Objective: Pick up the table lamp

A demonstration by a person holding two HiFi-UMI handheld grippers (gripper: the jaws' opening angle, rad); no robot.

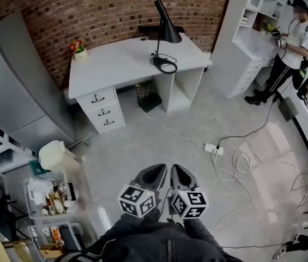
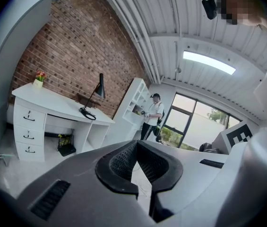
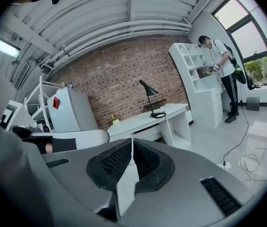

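A black table lamp with a cone shade stands on the right part of a white desk against the brick wall, its cord coiled at its foot. The lamp shows small and far in the left gripper view, and the same lamp in the right gripper view. My left gripper and right gripper hang side by side low in the head view, over the grey floor well short of the desk. Both are shut with nothing between their jaws.
A small flower pot sits on the desk's left corner. A grey fridge stands at left, with bins and a trolley below it. White cables and a power strip lie on the floor at right. A person stands by white shelves.
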